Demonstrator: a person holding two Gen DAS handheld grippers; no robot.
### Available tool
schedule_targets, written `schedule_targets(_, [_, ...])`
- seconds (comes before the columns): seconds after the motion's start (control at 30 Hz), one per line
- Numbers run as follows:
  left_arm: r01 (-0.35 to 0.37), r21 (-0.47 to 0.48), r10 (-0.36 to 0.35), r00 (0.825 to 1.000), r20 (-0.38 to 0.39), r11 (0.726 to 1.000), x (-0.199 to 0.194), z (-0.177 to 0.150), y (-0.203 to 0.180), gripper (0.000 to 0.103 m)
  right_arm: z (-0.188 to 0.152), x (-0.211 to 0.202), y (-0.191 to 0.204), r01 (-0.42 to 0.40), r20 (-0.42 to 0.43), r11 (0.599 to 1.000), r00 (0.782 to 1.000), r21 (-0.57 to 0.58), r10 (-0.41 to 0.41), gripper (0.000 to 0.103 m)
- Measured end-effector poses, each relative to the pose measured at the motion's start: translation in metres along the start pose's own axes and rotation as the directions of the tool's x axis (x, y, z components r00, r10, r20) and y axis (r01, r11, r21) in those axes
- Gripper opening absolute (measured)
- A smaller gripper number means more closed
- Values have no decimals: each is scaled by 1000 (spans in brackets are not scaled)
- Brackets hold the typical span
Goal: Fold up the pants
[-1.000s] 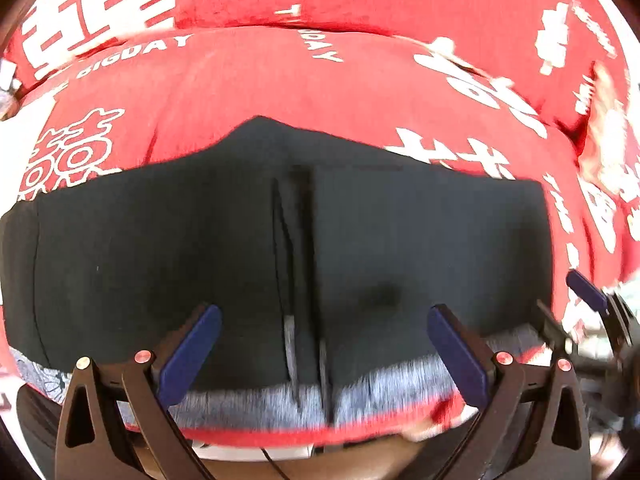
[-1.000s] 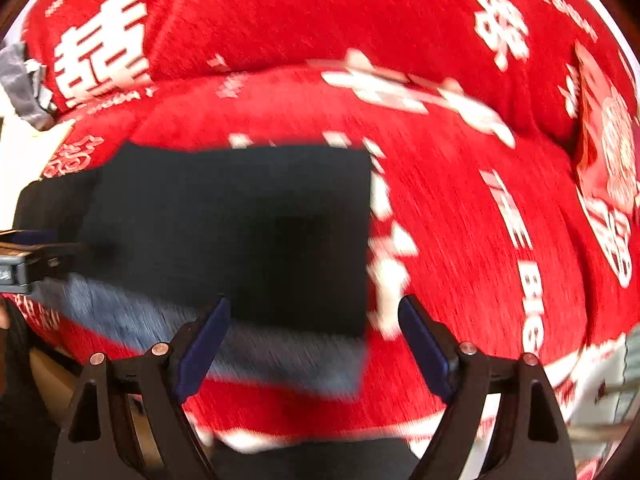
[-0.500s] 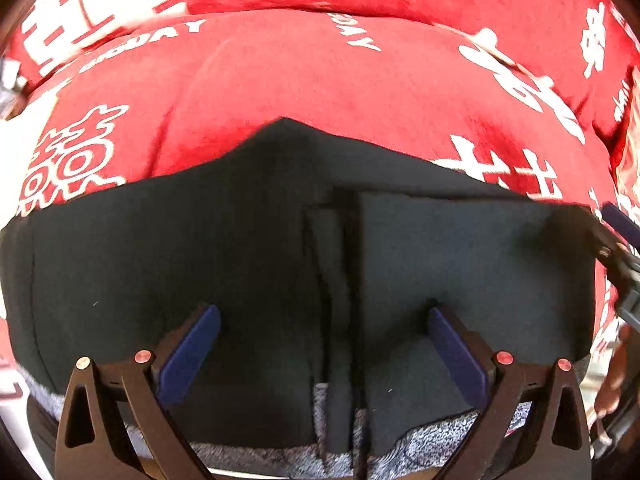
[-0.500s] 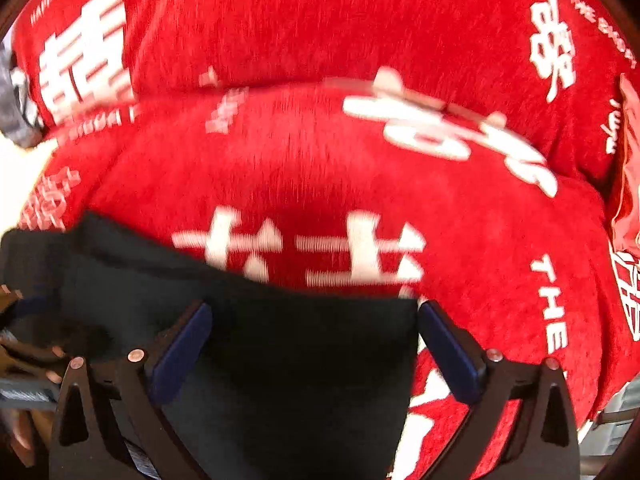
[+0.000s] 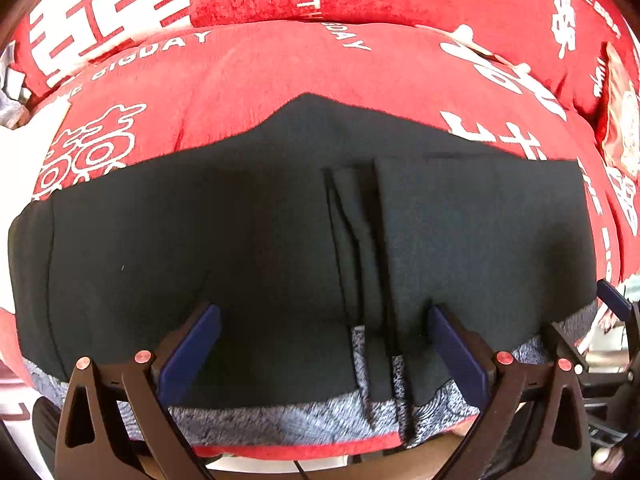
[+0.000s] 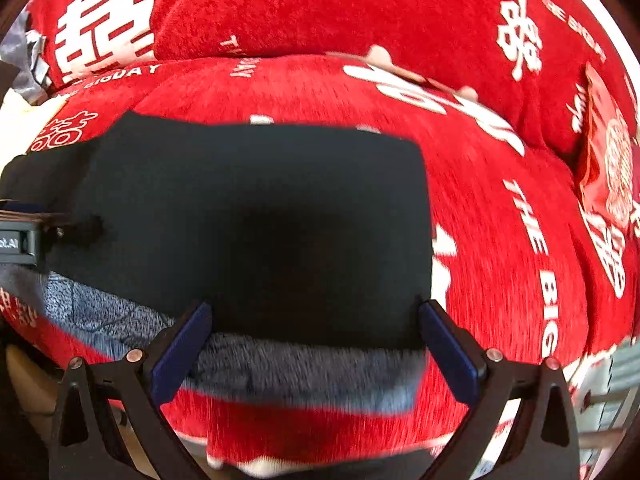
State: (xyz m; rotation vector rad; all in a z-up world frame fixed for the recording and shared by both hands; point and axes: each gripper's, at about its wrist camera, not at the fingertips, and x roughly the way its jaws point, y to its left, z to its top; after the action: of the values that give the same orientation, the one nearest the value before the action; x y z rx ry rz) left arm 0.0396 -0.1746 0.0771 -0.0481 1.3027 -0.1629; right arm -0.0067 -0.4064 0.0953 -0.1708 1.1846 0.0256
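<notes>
Red sofa [image 5: 280, 80], pants [image 5: 240, 240] below open tongs [image 5: 324, 344]

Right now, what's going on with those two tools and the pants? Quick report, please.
Left tool open, right tool open, nothing held. Black pants lie folded on red cover, grey lining showing. Nothing in the way.

Folded pants [image 5: 248, 240] lie flat; red cushion [image 5: 280, 80] beyond lies bare.

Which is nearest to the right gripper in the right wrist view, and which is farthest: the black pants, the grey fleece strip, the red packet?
1. Grey fleece strip: just ahead of the right gripper, between its open fingers.
2. Black pants: beyond the strip, centre.
3. Red packet: far right, against the red sofa back.
</notes>
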Motion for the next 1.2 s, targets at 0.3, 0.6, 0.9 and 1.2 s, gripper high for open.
schedule_targets(0.3, [-18, 2, 17, 996, 84, 1000, -31, -19, 27, 103, 21, -34, 34, 6, 101, 1000, 995, 29, -9, 103])
schedule_targets(0.6, [-84, -105, 89, 995, 37, 991, -17, -39, 90, 103, 13, 4, 96, 2, 41, 999, 999, -37, -1, 103])
schedule_targets(0.9, [-36, -281, 56, 996, 65, 959, -32, -62, 177, 103, 33, -3, 131, 26, 82, 992, 996, -126, -16, 103])
schedule_targets(1.2, [-28, -416, 30, 1000, -2, 909, -13, -87, 250, 103, 56, -16, 222, -59, 124, 908, 985, -415, 121, 103])
